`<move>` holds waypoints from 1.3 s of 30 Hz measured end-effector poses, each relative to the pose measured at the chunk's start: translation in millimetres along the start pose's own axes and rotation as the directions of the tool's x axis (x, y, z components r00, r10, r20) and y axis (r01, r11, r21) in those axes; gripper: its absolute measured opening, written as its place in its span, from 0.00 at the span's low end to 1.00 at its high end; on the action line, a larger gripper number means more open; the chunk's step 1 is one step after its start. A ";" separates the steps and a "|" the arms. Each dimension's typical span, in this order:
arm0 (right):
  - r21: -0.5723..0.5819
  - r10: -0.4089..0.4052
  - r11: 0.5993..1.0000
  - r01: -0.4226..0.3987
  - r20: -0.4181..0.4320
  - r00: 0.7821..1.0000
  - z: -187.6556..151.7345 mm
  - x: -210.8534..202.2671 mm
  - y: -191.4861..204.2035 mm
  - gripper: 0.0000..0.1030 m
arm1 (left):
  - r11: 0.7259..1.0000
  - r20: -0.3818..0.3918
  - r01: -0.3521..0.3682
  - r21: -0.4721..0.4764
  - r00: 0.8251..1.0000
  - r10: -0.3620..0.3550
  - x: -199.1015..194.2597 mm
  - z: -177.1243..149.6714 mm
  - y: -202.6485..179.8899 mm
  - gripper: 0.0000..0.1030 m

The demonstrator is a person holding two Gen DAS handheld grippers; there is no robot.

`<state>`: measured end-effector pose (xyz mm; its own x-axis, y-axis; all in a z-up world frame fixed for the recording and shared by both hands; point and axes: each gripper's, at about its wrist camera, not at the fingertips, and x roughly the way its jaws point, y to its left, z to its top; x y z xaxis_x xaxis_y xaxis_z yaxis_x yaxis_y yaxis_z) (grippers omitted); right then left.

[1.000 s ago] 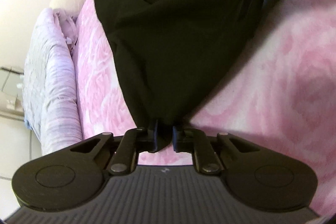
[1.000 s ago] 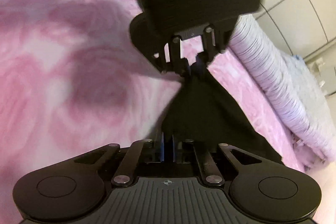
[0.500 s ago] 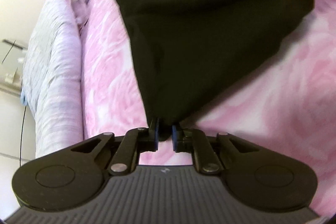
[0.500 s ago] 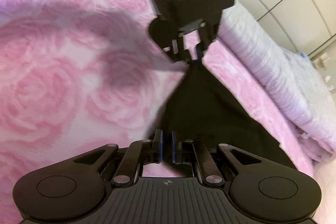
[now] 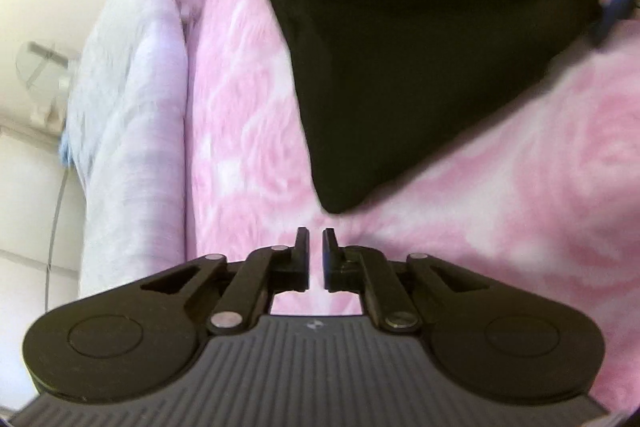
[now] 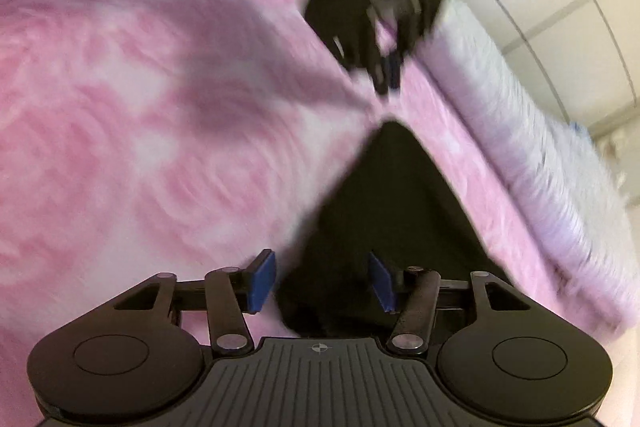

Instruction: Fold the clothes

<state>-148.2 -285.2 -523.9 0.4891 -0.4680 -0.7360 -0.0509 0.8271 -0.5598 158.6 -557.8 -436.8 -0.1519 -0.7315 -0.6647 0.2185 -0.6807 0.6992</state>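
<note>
On my left wrist view, the left gripper sits at the bottom centre of the frame with its jaws nearly together, only a narrow slit between them and nothing held in it. The black garment fills the upper middle and upper right of that frame, lying on the pink rose-patterned blanket; its nearest corner points down toward my fingertips but stops short of them, with a strip of pink between cloth and jaws. Along the left side of the frame runs a lavender bedcover, bunched against the blanket's edge, and beyond it a pale wall at the far left. In the upper right corner I catch a blurred bit of blue pad and black frame at the garment's far corner, too smeared to read clearly. On my right wrist view, the right gripper is at the bottom centre with its jaws spread wide, blue pads showing on the inner faces, and nothing clamped. The black garment here rises as a dark triangle from between those open jaws up to the middle of the frame. Above its tip, in the upper centre, the other gripper hangs just clear of the cloth, heavily blurred.
</note>
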 end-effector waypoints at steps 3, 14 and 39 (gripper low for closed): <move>-0.024 0.020 1.000 -0.020 0.001 1.000 -9.2 -1.8 0.4 0.44 | 0.990 0.061 0.035 0.135 0.997 -0.043 -2.5 14.9 -21.7 0.24; 0.255 0.111 0.963 -0.090 -0.069 0.991 -44.4 -22.0 -12.4 0.12 | 0.997 -0.054 0.068 0.041 0.996 -0.065 37.4 31.3 -9.5 0.15; 0.032 0.055 0.998 -0.059 0.110 0.992 -1.7 -16.5 -52.6 0.10 | 0.767 -0.156 -0.047 -0.640 0.985 -0.070 -62.5 49.4 -0.6 0.19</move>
<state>-155.1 -321.6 -482.9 0.5784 -0.3847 -0.7194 -0.0517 0.8628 -0.5029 120.4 -513.6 -382.7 -0.0145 -0.6672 -0.7447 0.7913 -0.4630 0.3994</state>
